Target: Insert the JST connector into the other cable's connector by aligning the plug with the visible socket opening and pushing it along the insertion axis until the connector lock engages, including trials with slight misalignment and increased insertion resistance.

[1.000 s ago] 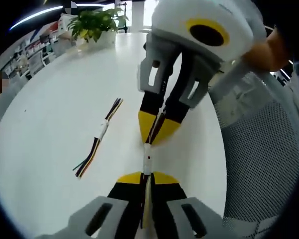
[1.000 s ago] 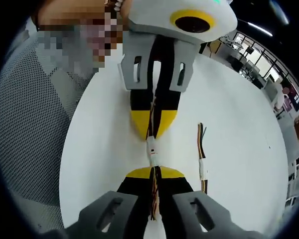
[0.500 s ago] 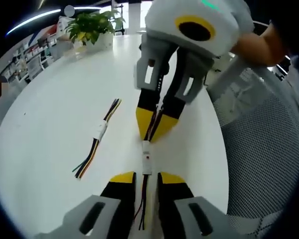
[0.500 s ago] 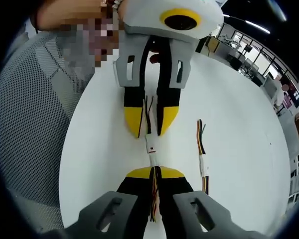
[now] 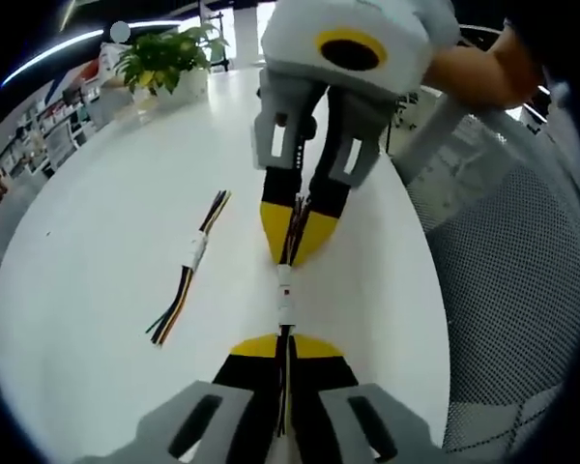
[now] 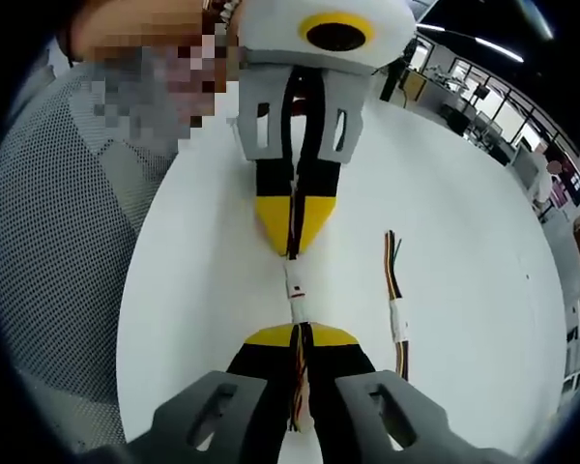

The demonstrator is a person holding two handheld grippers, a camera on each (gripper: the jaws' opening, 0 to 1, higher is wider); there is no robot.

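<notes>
Between both tongs the small white JST connector pair [image 5: 284, 290] looks mated; left gripper [image 5: 284, 346] and right gripper [image 6: 297, 334] clamp its wires. Next I tug-check the lock.

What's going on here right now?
A person holds two grippers nose to nose over the white table. The left gripper and right gripper are each shut on a cable end, and the white connector pair bridges them, apparently joined. A spare cable lies alongside.
</notes>
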